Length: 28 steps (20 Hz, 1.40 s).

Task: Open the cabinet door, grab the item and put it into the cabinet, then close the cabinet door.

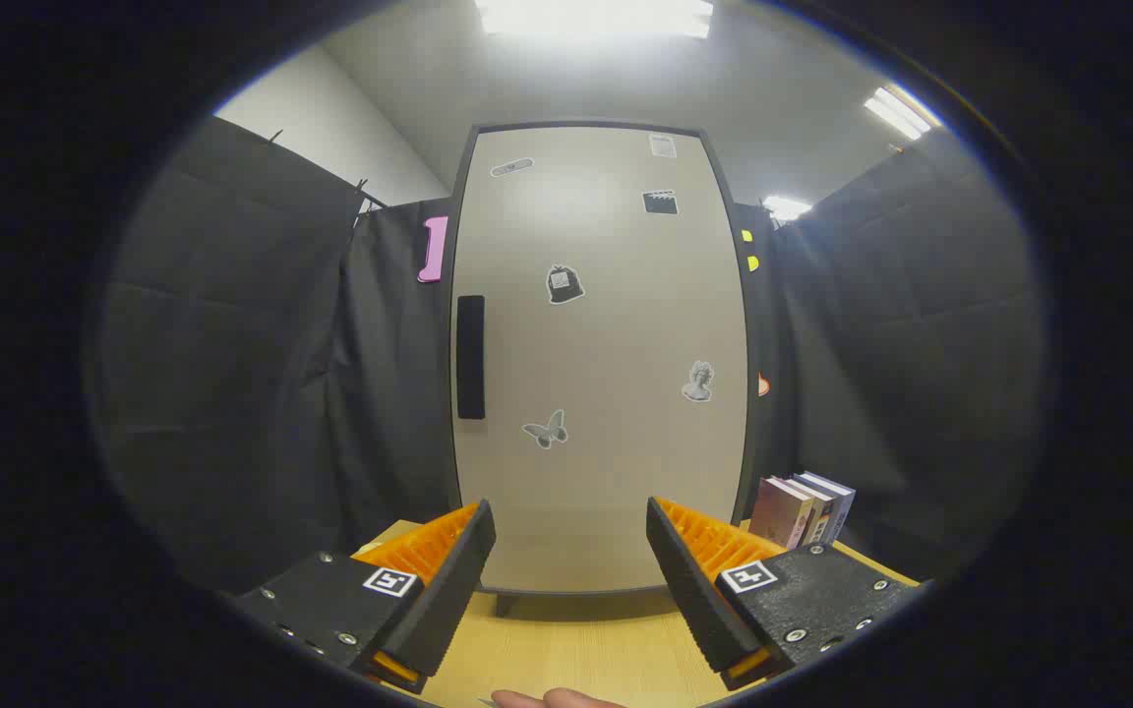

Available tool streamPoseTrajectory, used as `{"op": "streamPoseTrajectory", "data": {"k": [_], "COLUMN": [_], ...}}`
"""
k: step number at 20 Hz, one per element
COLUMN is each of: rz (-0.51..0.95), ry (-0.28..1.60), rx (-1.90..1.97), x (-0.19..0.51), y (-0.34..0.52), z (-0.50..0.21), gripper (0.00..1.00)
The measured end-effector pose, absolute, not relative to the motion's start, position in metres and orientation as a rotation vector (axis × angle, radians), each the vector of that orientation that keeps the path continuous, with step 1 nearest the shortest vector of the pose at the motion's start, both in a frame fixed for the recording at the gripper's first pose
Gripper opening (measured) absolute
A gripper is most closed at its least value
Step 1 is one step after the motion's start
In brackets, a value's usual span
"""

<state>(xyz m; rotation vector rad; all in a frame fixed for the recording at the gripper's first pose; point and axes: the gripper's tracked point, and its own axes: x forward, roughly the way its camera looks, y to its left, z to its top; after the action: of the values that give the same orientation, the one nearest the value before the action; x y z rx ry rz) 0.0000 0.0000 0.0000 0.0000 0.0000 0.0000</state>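
A tall beige cabinet (596, 364) with a dark frame stands on the wooden table (566, 649), straight ahead of my fingers. Its door is shut and carries several small stickers. A black vertical handle (470, 356) sits on the door's left side, well above and beyond my left finger. My gripper (571, 521) is open, its fingers wide apart with nothing between them, a short way in front of the cabinet's base. A few upright books (803, 509) stand on the table to the right of the cabinet, just beyond my right finger.
Black cloth walls close in on both sides and behind the cabinet. A fingertip of a person's hand (557, 699) rests on the table below my fingers. Bare wooden tabletop lies between the fingers and the cabinet's foot.
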Motion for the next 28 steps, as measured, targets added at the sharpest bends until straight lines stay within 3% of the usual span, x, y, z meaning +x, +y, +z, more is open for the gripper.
{"op": "streamPoseTrajectory", "data": {"k": [28], "rz": [-0.05], "ry": [0.005], "rx": [0.013], "x": [0.01], "y": [-0.02], "z": [0.0], "gripper": [0.96]}}
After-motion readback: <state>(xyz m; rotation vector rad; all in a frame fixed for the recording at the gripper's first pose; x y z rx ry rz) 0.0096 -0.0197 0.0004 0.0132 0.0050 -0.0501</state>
